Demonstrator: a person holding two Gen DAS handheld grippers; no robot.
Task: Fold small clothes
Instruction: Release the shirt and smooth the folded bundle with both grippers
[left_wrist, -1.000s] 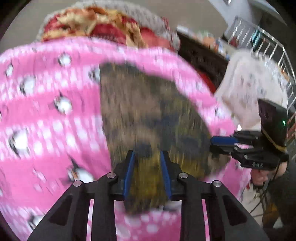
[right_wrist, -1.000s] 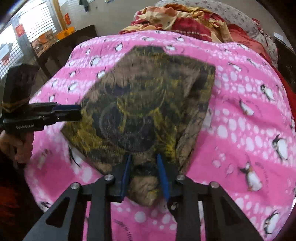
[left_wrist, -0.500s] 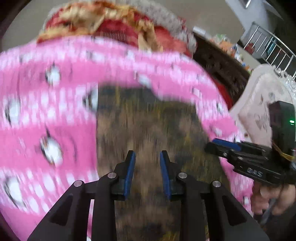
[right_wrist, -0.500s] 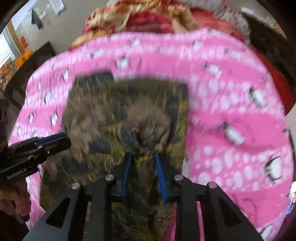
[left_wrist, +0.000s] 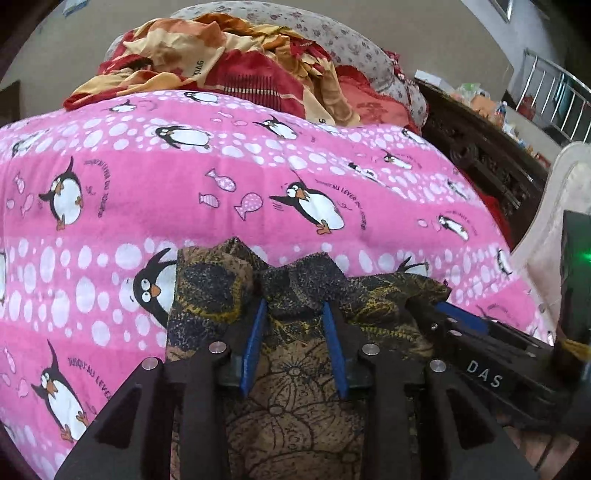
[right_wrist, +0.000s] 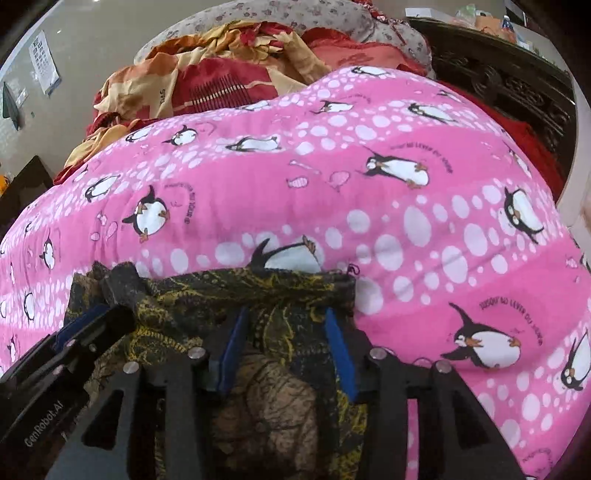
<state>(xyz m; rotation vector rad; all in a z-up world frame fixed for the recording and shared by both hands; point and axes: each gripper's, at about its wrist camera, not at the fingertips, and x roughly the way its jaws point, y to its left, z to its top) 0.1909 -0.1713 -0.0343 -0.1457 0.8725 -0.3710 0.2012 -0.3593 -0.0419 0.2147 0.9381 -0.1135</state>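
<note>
A: Left gripper (left_wrist: 293, 314), pose?

B: It is seen low over the bed, angled forward and down, fingers pointing toward 12 o'clock. A bunched fold of the dark batik-print cloth (left_wrist: 295, 387) is pinched between the blue pads (left_wrist: 255, 343), the jaws narrowed around it. The folded edge is humped up just ahead of the fingertips.

A: Right gripper?

B: In the left wrist view it is found at 3 o'clock (left_wrist: 447, 310), close alongside, its tip buried in the same fold. From its own camera, the right gripper (right_wrist: 286, 317) is likewise tilted down toward 12 o'clock, and cloth is held between its pads; the gap is narrow, filled by fabric. The left gripper is noted at 9 o'clock there (right_wrist: 110, 314), tip at the cloth's left corner.

A: Cloth location?

B: The cloth (right_wrist: 266, 369) is laid on the pink penguin-print blanket (left_wrist: 258, 177), near edge, at 6 o'clock in both views. Its far edge is doubled over, with both grippers side by side along that edge.

A: Surroundings?

B: A red-and-orange crumpled bedsheet (left_wrist: 229, 62) is heaped at 12 o'clock beyond the blanket, against a floral pillow (left_wrist: 332, 40). A dark carved wooden headboard (left_wrist: 487, 155) is recorded at 2 o'clock.
</note>
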